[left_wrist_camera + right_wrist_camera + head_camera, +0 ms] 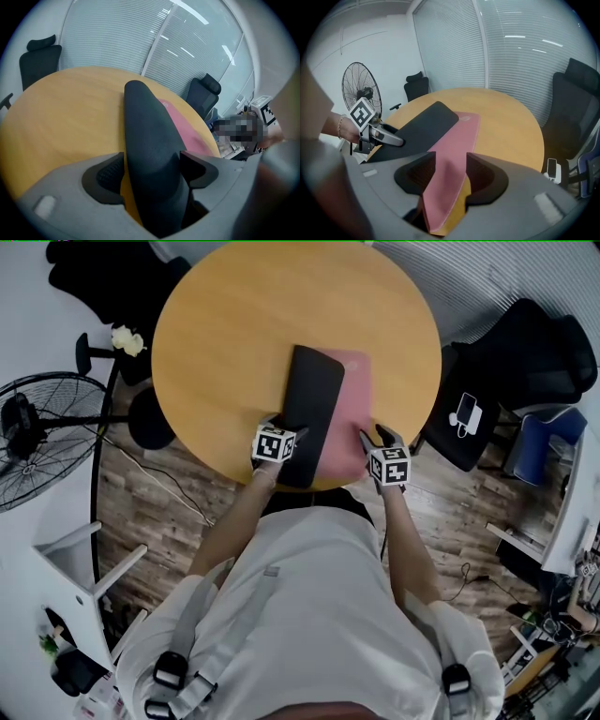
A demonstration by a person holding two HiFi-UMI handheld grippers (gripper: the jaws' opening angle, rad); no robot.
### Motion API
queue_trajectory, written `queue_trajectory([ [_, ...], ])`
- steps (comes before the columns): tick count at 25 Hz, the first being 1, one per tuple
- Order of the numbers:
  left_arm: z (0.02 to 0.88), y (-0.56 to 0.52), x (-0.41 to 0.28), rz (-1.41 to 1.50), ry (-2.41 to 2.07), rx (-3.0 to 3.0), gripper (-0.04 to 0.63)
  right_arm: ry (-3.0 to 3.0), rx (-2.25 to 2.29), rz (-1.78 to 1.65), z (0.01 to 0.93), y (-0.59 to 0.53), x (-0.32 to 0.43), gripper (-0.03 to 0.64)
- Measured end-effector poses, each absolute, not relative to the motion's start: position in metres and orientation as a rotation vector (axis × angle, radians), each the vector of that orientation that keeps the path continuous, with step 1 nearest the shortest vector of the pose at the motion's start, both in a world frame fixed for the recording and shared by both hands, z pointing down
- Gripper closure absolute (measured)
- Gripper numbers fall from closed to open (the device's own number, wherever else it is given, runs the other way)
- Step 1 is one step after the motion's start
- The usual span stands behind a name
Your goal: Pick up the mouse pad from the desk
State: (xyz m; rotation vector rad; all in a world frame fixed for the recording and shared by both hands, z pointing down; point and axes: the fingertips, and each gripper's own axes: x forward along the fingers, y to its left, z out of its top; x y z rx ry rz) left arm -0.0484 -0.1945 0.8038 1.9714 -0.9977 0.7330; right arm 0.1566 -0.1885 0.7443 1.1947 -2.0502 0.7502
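Observation:
On the round wooden table (225, 334) a black mouse pad (309, 409) lies over the left part of a pink sheet (350, 413). I cannot tell whether they are one folded pad or two. The black end hangs over the table's near edge. My left gripper (293, 434) sits at that end. In the left gripper view the black pad (150, 140) runs between the wide jaws of the left gripper (152, 171), with table showing beside one pad. My right gripper (373, 439) is at the pink near edge. The pink sheet (452, 140) passes between the right gripper (447, 171), whose jaws also stand wide.
A standing fan (42, 432) is on the floor at left. Black office chairs (534, 352) stand to the right of the table, one with a phone (466, 414) on its seat. A white shelf (75, 568) is at lower left. Window blinds (154, 42) lie beyond the table.

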Motion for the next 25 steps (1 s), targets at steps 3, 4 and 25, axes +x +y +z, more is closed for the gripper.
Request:
queue_trajectory([
  [3, 0.81, -0.193, -0.05, 0.789, -0.995, 1.97, 0.301, -2.04, 1.192, 0.763, 0.746, -0.185, 0.158, 0.41],
  [4, 0.809, -0.194, -0.052, 0.792, -0.999, 1.976, 0.334, -2.036, 1.192, 0.767, 0.746, -0.185, 0.158, 0.41],
  [25, 0.75, -0.2, -0.047, 0.8, -1.081, 2.171, 0.557, -1.997, 1.18, 0.807, 0.759, -0.178, 0.157, 0.405],
])
